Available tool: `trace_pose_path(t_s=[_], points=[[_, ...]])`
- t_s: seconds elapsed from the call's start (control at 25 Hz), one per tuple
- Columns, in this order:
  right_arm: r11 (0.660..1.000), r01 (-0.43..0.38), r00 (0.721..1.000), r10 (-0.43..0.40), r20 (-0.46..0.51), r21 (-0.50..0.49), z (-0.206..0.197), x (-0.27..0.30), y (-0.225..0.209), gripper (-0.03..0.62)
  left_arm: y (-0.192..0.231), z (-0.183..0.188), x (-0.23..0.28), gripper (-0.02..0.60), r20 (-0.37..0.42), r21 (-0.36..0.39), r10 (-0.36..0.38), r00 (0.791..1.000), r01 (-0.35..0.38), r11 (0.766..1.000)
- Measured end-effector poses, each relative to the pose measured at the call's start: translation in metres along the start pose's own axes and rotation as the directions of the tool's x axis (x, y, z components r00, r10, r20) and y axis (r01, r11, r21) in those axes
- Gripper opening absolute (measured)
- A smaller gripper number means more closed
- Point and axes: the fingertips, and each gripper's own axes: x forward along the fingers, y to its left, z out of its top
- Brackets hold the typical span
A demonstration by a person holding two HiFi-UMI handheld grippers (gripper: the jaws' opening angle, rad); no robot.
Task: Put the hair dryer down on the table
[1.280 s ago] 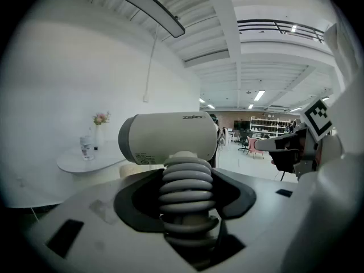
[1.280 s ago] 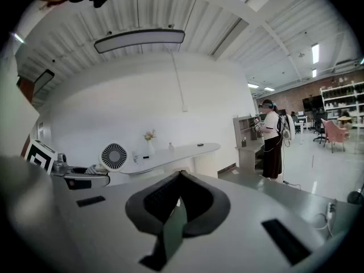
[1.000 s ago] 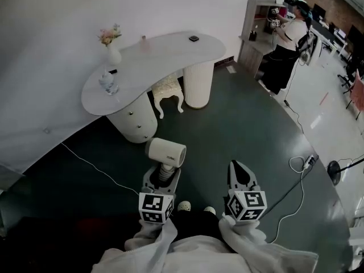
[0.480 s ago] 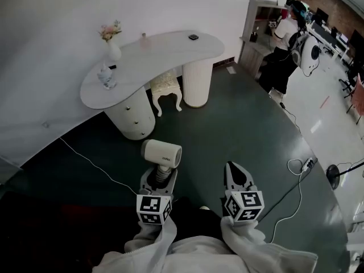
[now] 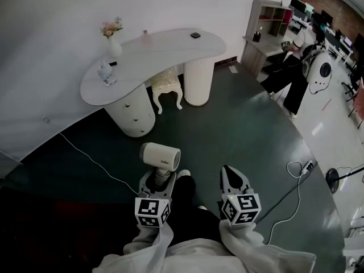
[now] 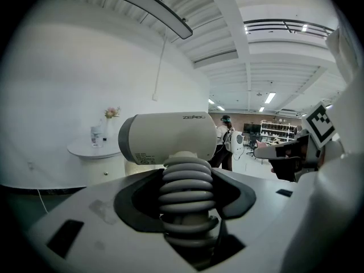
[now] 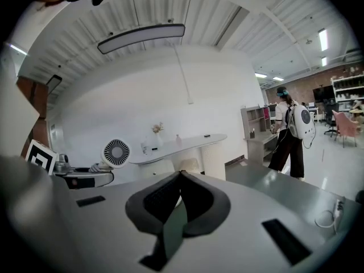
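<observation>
Left gripper clamps the ribbed grey handle of the cream, barrel-bodied hair dryer, upright over dark green floor. Right gripper is closed and empty. Curved white table stands at 11 o'clock, well apart.

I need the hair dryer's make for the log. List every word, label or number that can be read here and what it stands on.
"ZERO", then a letter or two I can't make out: brand print on the barrel of the hair dryer, left gripper view.
Label near the dryer's rear: print too small to read.
Marker cubes: black square patterns, no words.
</observation>
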Motion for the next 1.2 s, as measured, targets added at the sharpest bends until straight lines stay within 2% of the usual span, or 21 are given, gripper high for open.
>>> trace_pose_path(t_s=[0.24,0.36,0.76,1.04,1.2], points=[[1.0,-0.024,1.0,0.024,-0.013,-0.005,0.006,0.032,-0.003,0.049,0.012,0.002,0.027,0.23,-0.01,-0.011,0.005,1.0,-0.005,1.0],[1.0,-0.023,1.0,0.023,-0.014,-0.005,0.012,0.054,-0.005,0.049,0.027,0.008,0.046,0.23,-0.013,0.008,0.008,1.0,-0.008,1.0],[0.999,-0.033,0.999,0.033,0.027,-0.029,0.079,0.145,-0.027,0.049,0.077,0.071,0.13,0.229,0.041,0.048,0.006,0.999,-0.008,0.999],[0.998,-0.045,0.998,0.047,0.046,-0.034,0.117,0.211,-0.025,0.049,0.121,0.102,0.173,0.23,0.056,0.052,0.01,0.998,-0.013,0.999],[0.998,-0.055,0.998,0.056,0.04,-0.028,0.126,0.244,-0.021,0.049,0.146,0.113,0.196,0.23,0.064,0.055,0.01,0.998,-0.014,0.998]])
